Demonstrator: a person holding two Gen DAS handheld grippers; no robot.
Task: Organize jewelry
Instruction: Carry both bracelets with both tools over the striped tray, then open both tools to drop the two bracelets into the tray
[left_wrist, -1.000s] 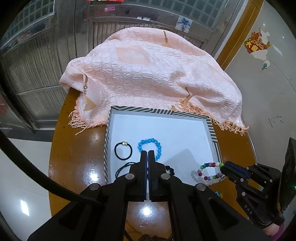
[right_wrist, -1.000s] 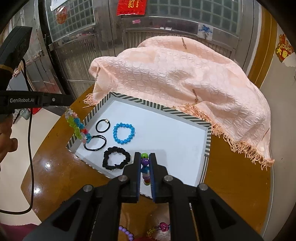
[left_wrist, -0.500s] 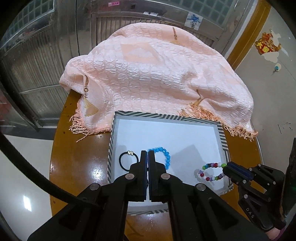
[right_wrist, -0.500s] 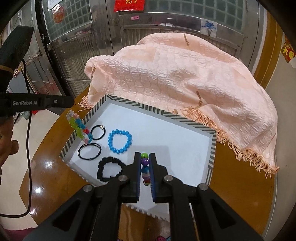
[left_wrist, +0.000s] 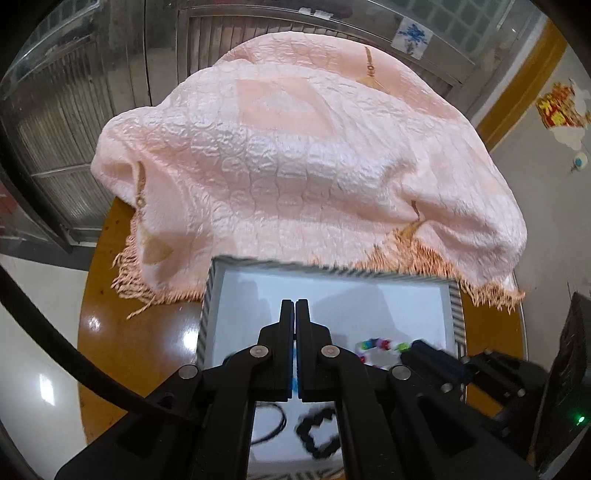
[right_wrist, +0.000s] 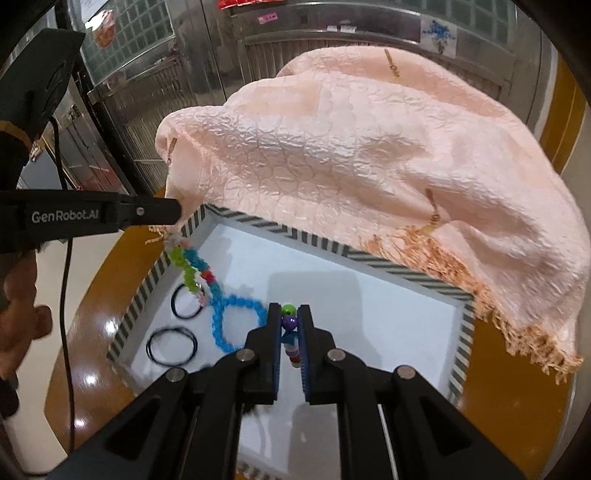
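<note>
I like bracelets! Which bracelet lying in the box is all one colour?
The blue beaded bracelet lying flat on the white box floor. The other two bracelets are multicoloured and held up by the left tongs and right tongs.

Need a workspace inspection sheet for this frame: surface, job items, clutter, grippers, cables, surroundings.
Surface: glossy round brown table.
Job's things: white tray with striped rim; blue bead bracelet, two thin black hair ties and black scrunchie lying in it.
Clutter: peach fringed cloth draped behind the tray, overlapping its far rim.
Grippers: left gripper shut on pastel bead bracelet, which dangles; right gripper shut on multicolour bead bracelet.
Cables: black cable hanging at left.
Surroundings: metal shutter door, tiled floor.
</note>
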